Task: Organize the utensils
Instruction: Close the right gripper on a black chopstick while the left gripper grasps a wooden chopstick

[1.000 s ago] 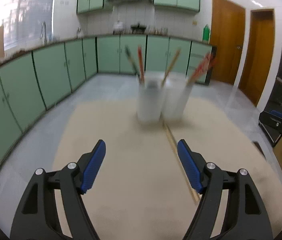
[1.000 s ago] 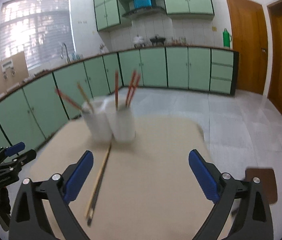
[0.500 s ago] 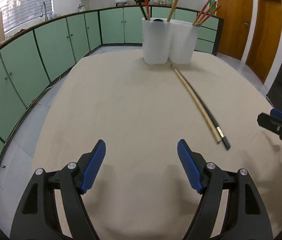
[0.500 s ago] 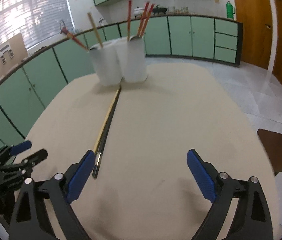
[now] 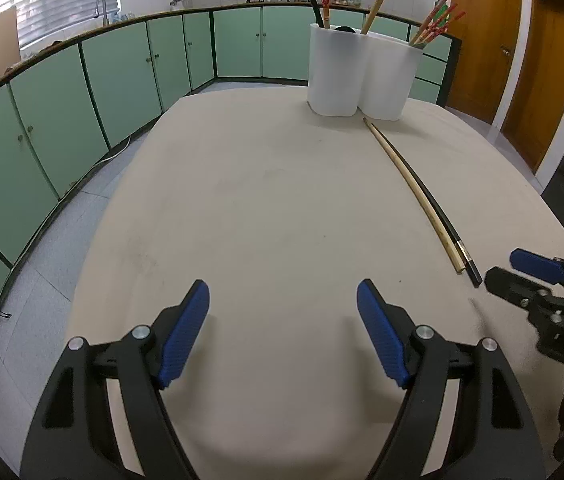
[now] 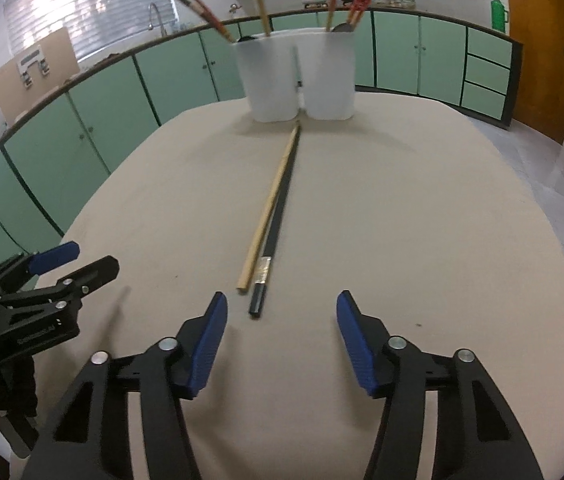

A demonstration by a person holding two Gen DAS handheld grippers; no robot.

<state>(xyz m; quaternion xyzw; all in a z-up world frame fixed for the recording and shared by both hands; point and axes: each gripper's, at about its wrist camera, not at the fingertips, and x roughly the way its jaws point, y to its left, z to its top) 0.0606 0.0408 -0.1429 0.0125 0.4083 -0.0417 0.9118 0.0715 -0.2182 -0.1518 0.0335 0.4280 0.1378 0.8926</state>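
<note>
A wooden chopstick [image 6: 269,208] and a black chopstick [image 6: 277,216] lie side by side on the beige table [image 6: 402,220], pointing at two white holders [image 6: 273,76] with several chopsticks in them. My right gripper [image 6: 279,316] is open, low over the table, just behind the near ends of the two chopsticks. My left gripper [image 5: 282,308] is open and empty over bare table, left of the chopsticks [image 5: 414,188]. The holders [image 5: 334,72] stand at the far edge in the left wrist view. Each gripper shows in the other's view, the right [image 5: 522,276] and the left [image 6: 69,264].
Green kitchen cabinets [image 5: 121,76] run around the room behind the table. Wooden doors [image 5: 482,40] are at the right. The table's edge drops to a tiled floor [image 5: 61,240] on the left.
Both grippers have dropped down close to the table top. The right gripper has come up behind the near ends of the two lying chopsticks. Both stay open.
</note>
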